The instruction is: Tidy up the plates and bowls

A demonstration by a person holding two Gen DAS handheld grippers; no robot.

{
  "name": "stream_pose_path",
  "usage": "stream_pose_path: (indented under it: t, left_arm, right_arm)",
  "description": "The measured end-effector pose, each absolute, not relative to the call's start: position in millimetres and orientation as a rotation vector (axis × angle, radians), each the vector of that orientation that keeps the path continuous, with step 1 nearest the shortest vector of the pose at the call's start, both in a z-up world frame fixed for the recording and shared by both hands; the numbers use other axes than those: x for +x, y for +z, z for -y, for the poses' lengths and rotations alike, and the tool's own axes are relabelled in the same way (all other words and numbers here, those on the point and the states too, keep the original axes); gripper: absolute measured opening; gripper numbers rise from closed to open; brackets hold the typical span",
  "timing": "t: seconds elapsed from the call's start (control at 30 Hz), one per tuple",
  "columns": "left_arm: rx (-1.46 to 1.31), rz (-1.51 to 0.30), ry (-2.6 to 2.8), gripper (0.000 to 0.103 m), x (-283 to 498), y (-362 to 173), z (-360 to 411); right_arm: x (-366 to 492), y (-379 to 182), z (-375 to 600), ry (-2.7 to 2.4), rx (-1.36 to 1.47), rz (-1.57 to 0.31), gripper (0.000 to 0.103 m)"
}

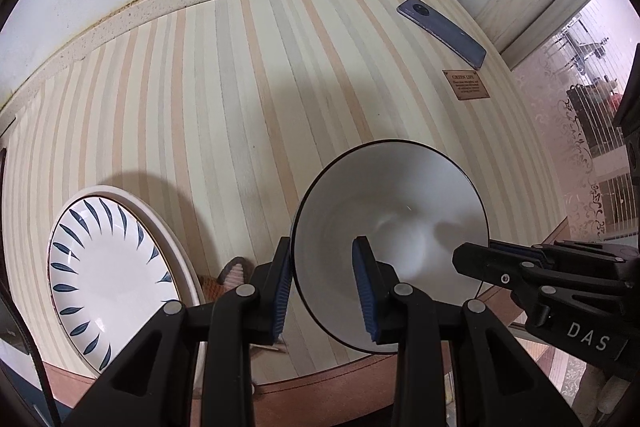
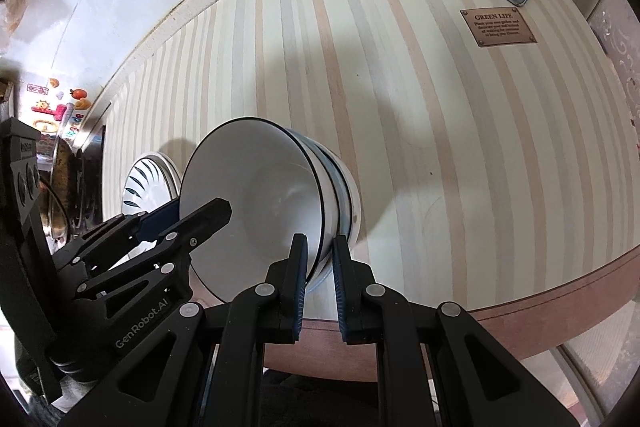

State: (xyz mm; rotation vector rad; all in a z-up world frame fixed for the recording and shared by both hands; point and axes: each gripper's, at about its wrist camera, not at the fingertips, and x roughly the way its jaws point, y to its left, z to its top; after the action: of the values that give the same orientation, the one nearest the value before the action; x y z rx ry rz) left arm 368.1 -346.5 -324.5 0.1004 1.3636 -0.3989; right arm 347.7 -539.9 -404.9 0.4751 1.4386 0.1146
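White bowl (image 1: 390, 227) sits gripped at its rim by both grippers, left (image 1: 326, 291) and right (image 2: 320, 279), on the striped table (image 1: 240, 87). Plate (image 1: 108, 271) lies left, its near edge cut off; bowl's underside hidden.

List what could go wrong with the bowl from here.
1. Both grippers straddle the rim of the bowl: the left gripper on one side, the right gripper on the other. Uneven pulling could twist it loose.
2. The bowl sits tilted near the table edge, so a slip may drop it.
3. It could knock the plate beside it.
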Motion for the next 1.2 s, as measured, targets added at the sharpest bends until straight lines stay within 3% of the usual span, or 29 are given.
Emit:
stream_pose_path:
  t: [0.23,0.3,0.37,0.43,0.5,0.57,0.67,0.7,0.73,0.77,0.9,0.97,1.2]
  left_arm:
    - [0.123,-1.351,-0.385,0.028,363.8,-314.0,345.5]
    - [0.128,-1.329,-0.374,0.028,360.5,-301.5,341.3]
    - [0.119,-1.306,-0.383,0.028,356.8,-289.6,336.9]
    - [0.112,-1.269,-0.387,0.028,350.2,-271.3,330.8]
    - [0.095,-1.241,-0.397,0.033,343.7,-254.9,322.9]
    - [0.085,-1.216,-0.408,0.045,339.0,-241.0,317.3]
    - [0.085,-1.168,-0.413,0.049,330.3,-219.3,307.8]
    - [0.089,-1.155,-0.414,0.056,327.3,-213.1,305.1]
    - [0.091,-1.141,-0.412,0.072,325.0,-208.1,302.9]
    - [0.091,-1.128,-0.414,0.080,323.2,-204.2,302.3]
    - [0.078,-1.096,-0.440,0.082,311.0,-186.8,294.7]
    - [0.078,-1.092,-0.447,0.089,305.9,-181.3,293.9]
    - [0.051,-1.043,-0.488,0.089,285.1,-151.7,287.6]
  right_arm:
    - [348.3,-401.6,540.7,0.095,0.494,-1.437,0.020]
    - [346.1,-394.2,539.2,0.088,0.475,-1.426,0.028]
    - [340.3,-381.6,535.6,0.074,0.436,-1.402,0.049]
    - [332.0,-365.5,530.8,0.064,0.394,-1.371,0.060]
    - [322.9,-350.8,527.0,0.054,0.367,-1.345,0.065]
    - [313.0,-334.1,523.4,0.040,0.344,-1.320,0.076]
    - [294.6,-310.5,520.1,0.026,0.334,-1.276,0.080]
    - [288.3,-303.4,519.1,0.019,0.327,-1.264,0.081]
    - [281.5,-295.7,518.9,0.009,0.321,-1.250,0.084]
    - [276.9,-289.1,517.8,0.004,0.321,-1.235,0.085]
    - [256.3,-263.3,514.4,-0.013,0.315,-1.183,0.087]
    - [248.2,-253.9,513.6,-0.031,0.305,-1.164,0.090]
    - [217.8,-217.8,506.0,-0.057,0.279,-1.092,0.092]
